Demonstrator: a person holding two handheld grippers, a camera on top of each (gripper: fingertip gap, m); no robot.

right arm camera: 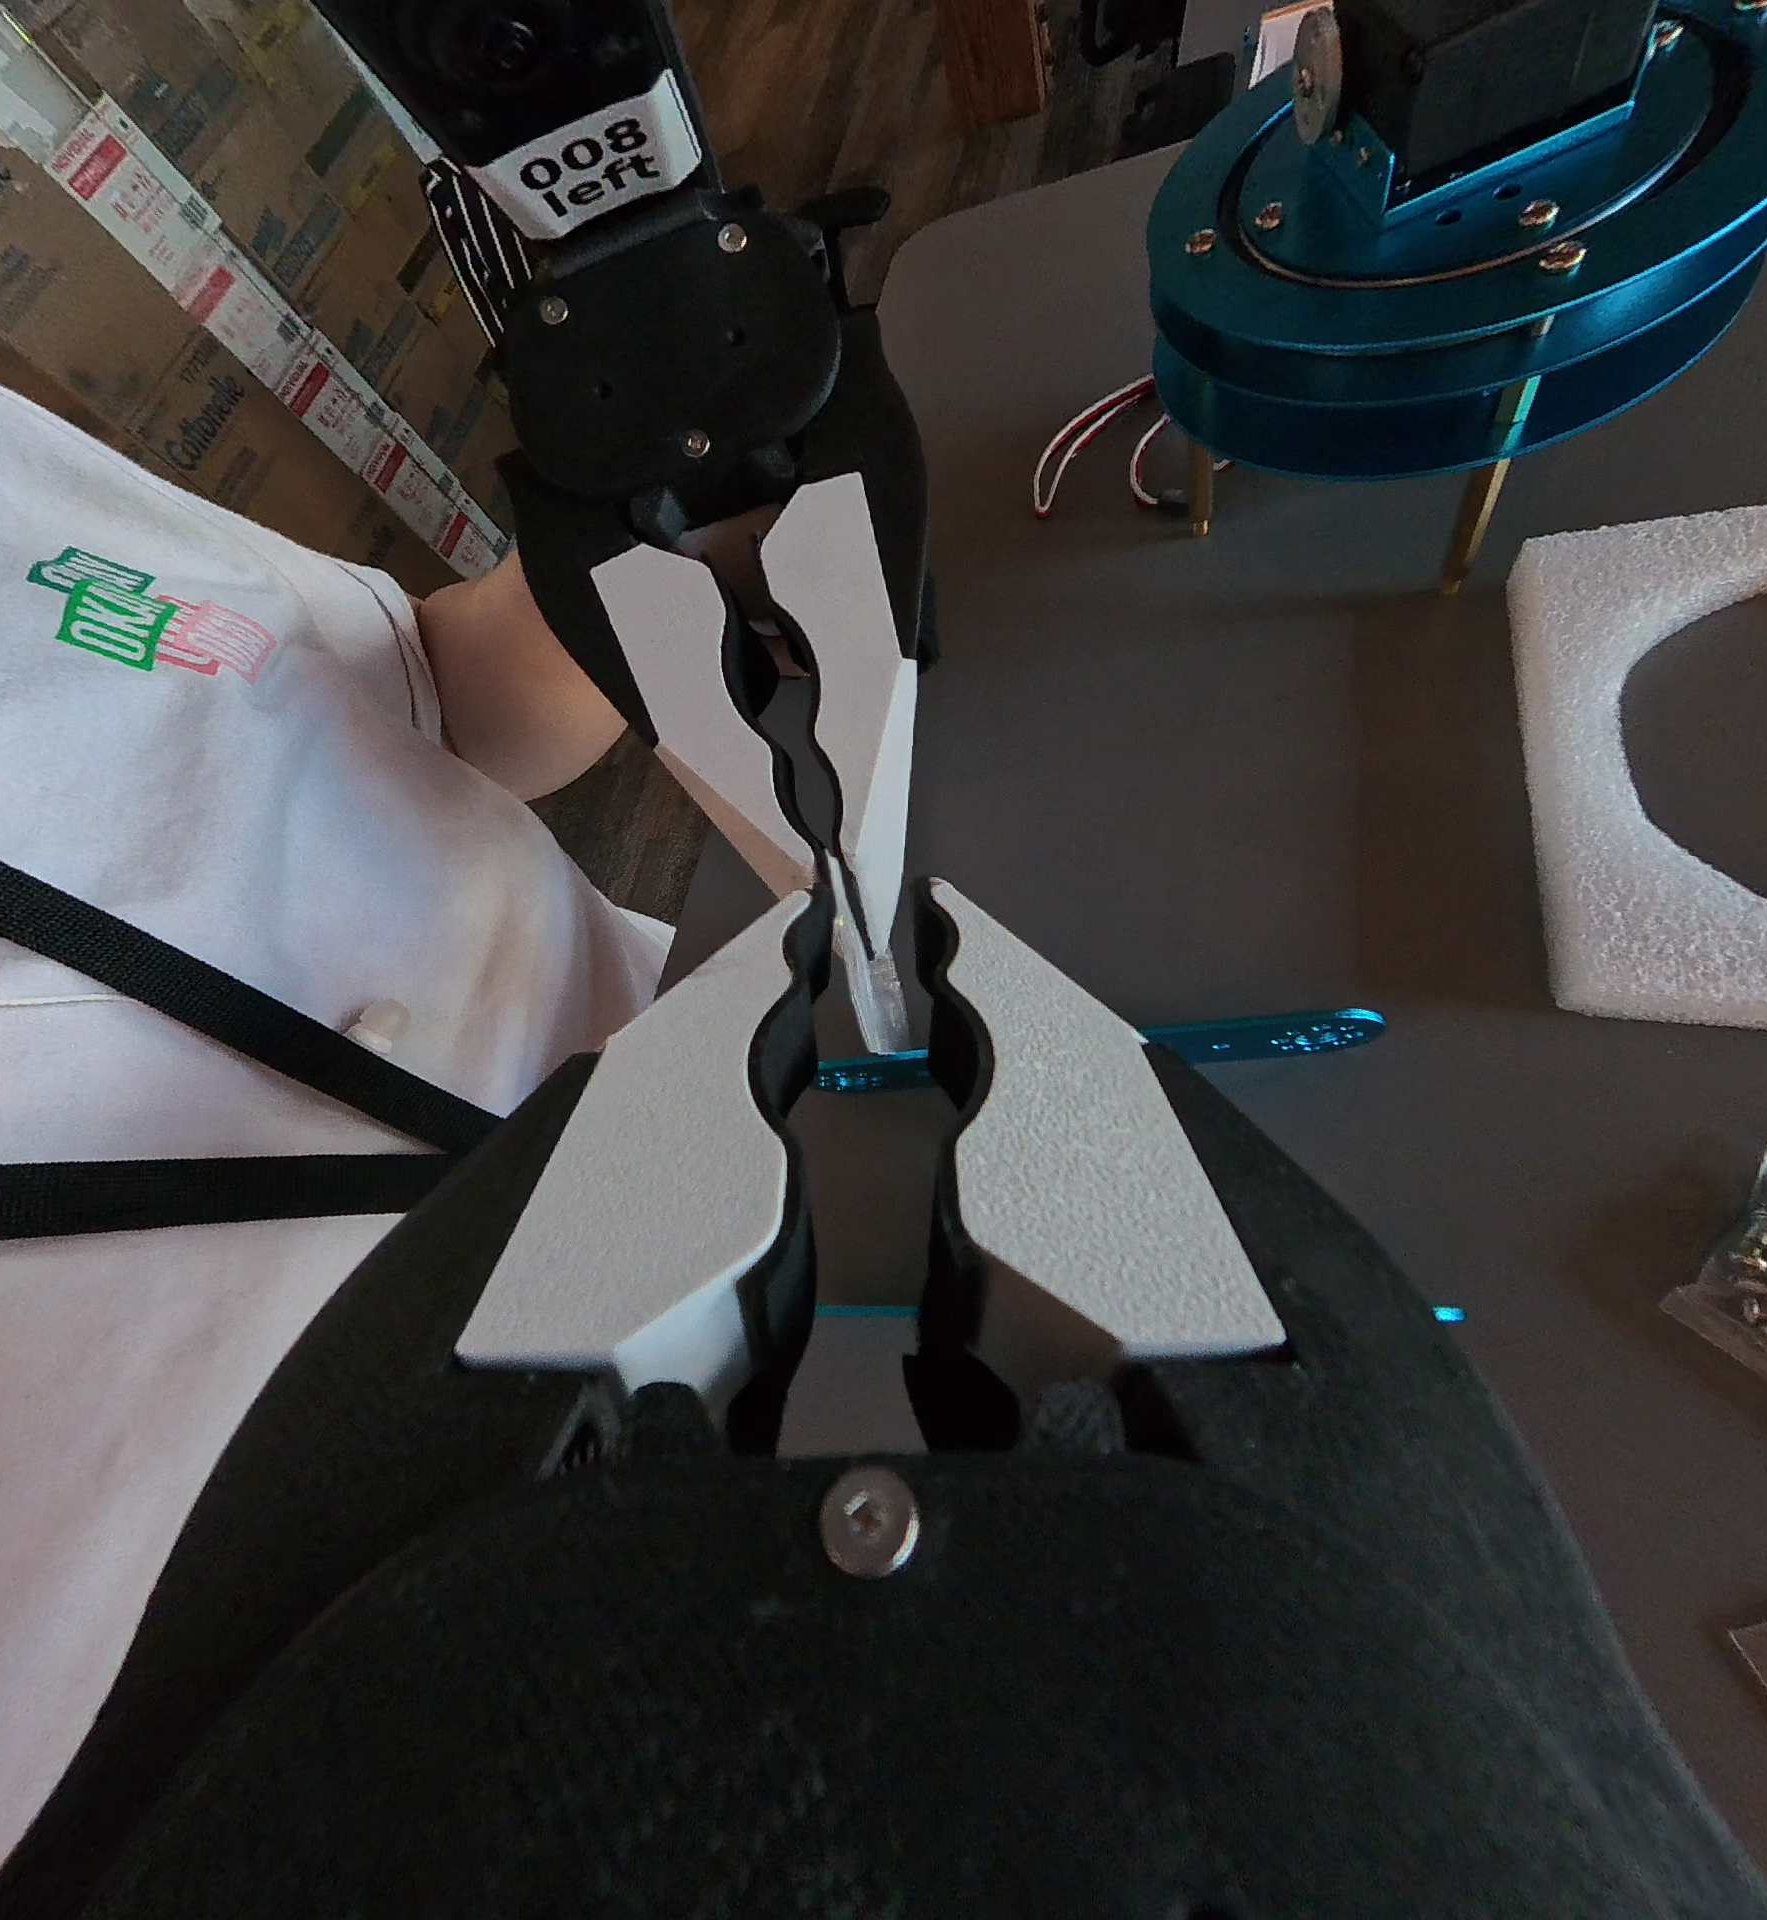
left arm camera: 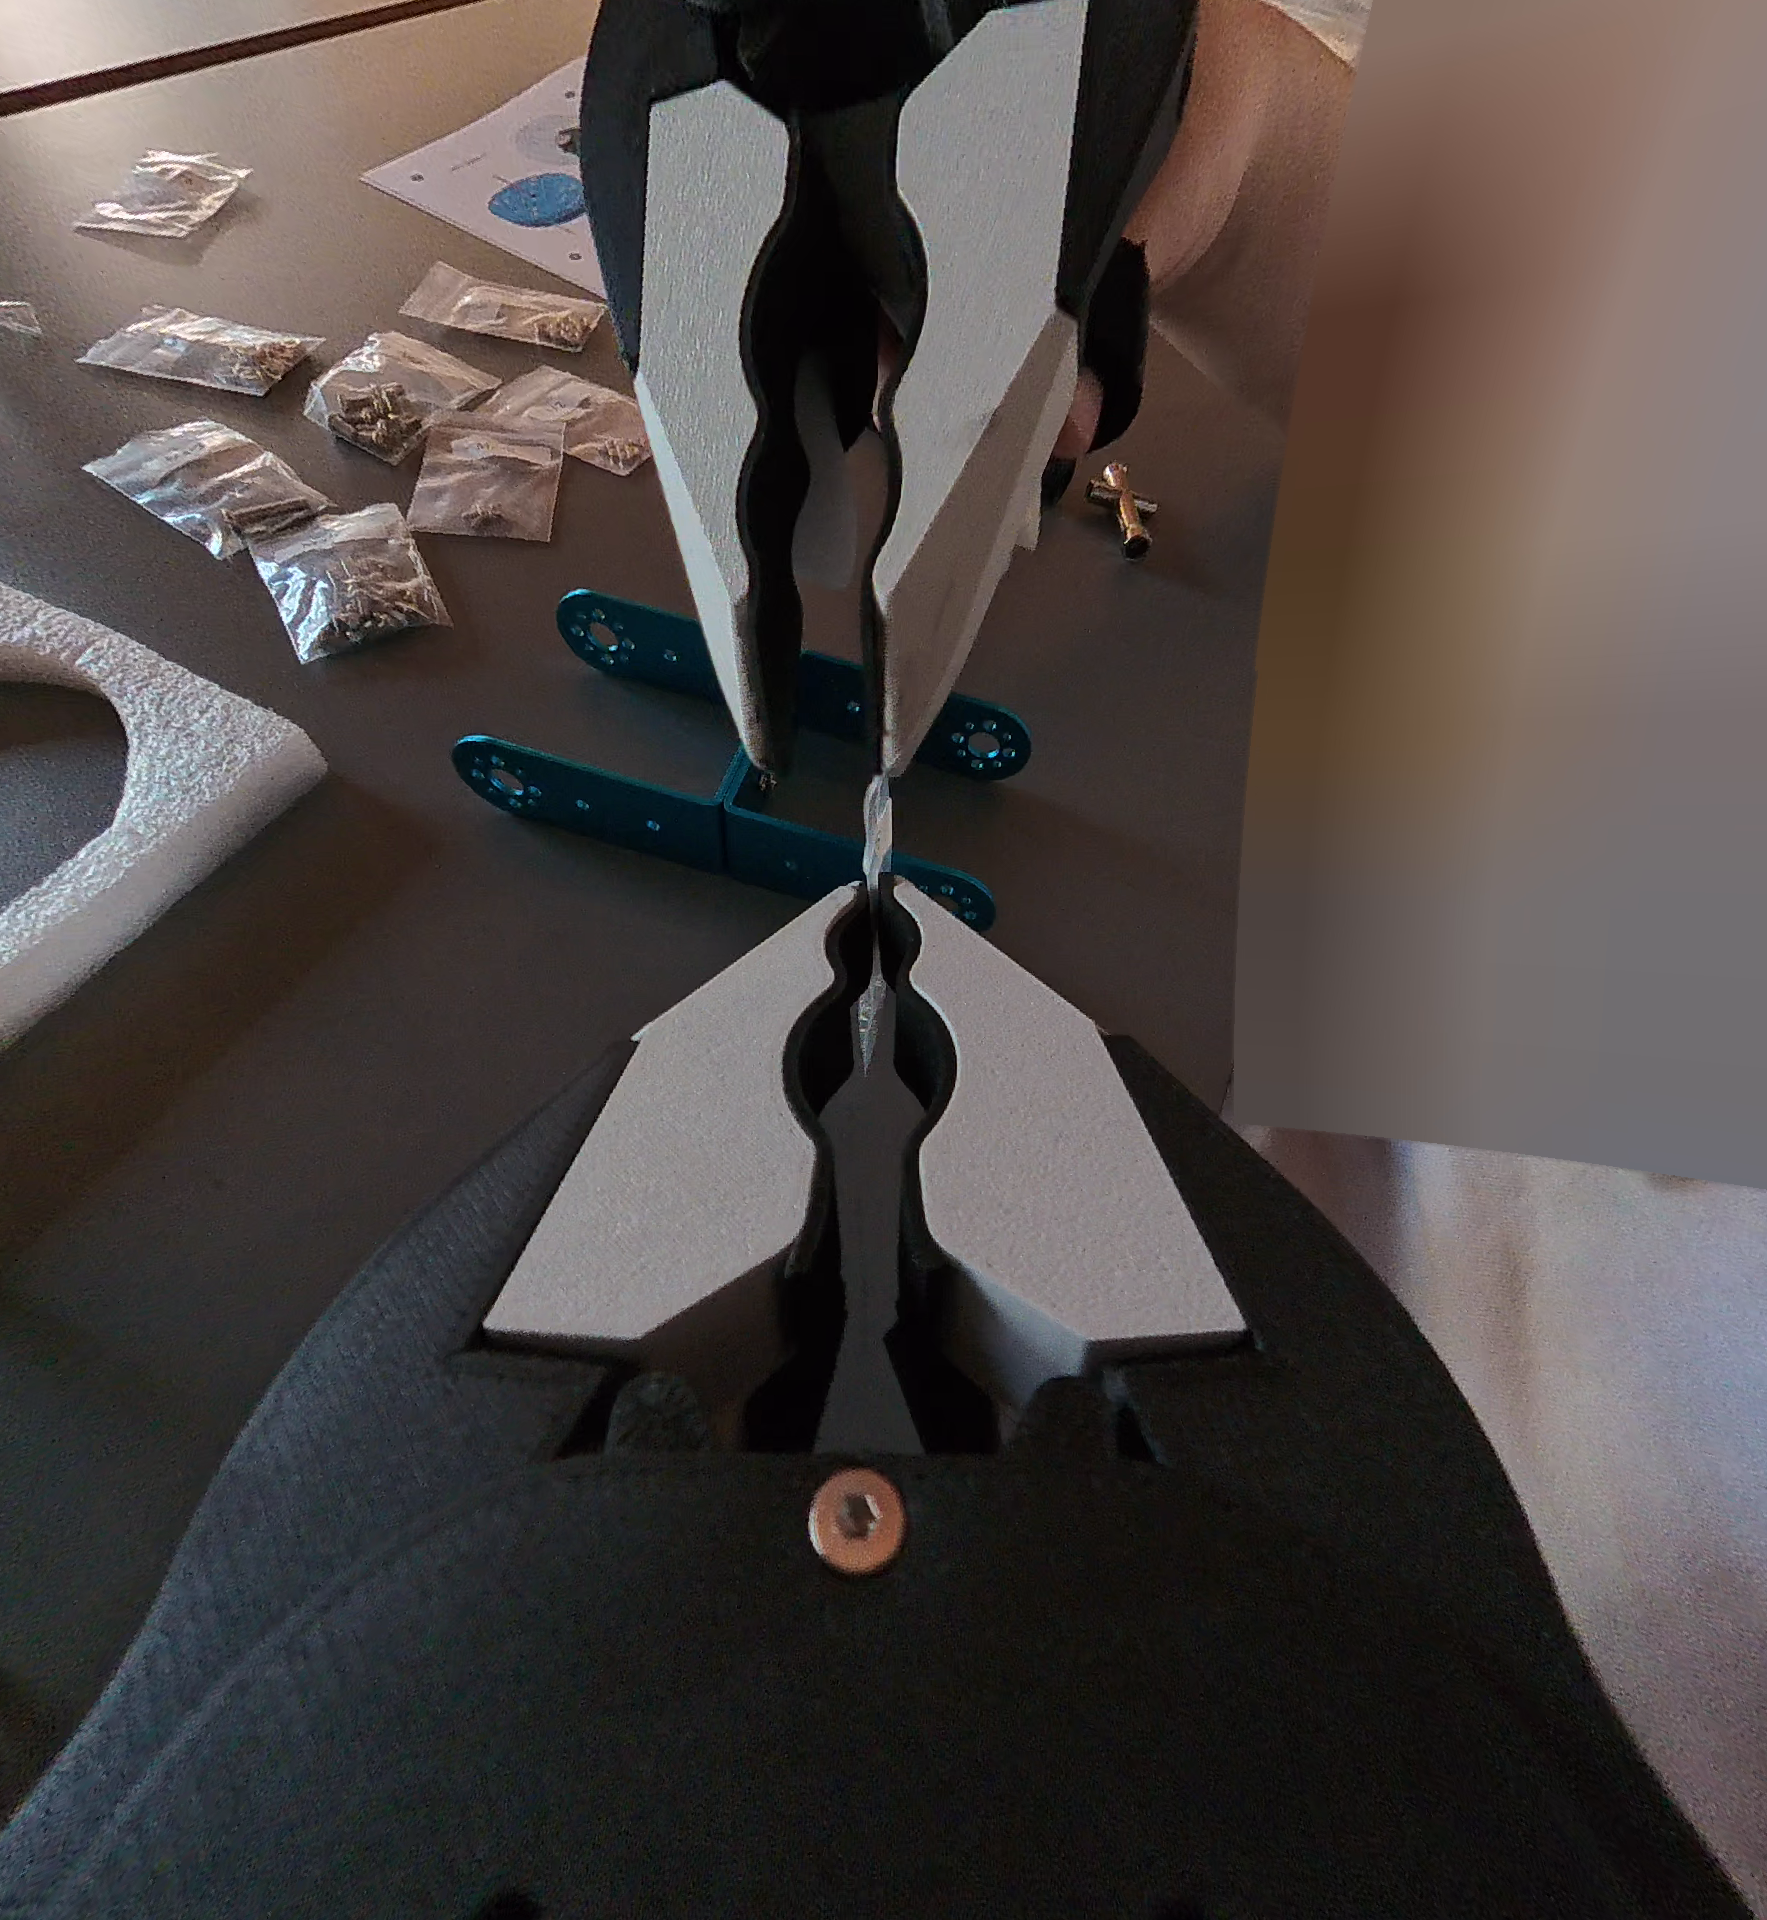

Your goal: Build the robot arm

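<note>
My left gripper is shut on a small clear plastic bag, pinched edge-on at its fingertips above the dark table. My right gripper reaches in from the far side, open, with one fingertip touching the bag's upper end. In the right wrist view the right gripper is open with the bag between its tips, and the left gripper holds the bag from above. Two blue metal brackets with holes lie flat on the table just beneath; they also show in the right wrist view.
Several clear bags of screws lie at the left, by a white foam piece. A brass cross wrench and a printed sheet lie farther back. A blue round base with a servo stands behind. A person in white is close. My two grippers' fingertips are within a few centimetres of each other.
</note>
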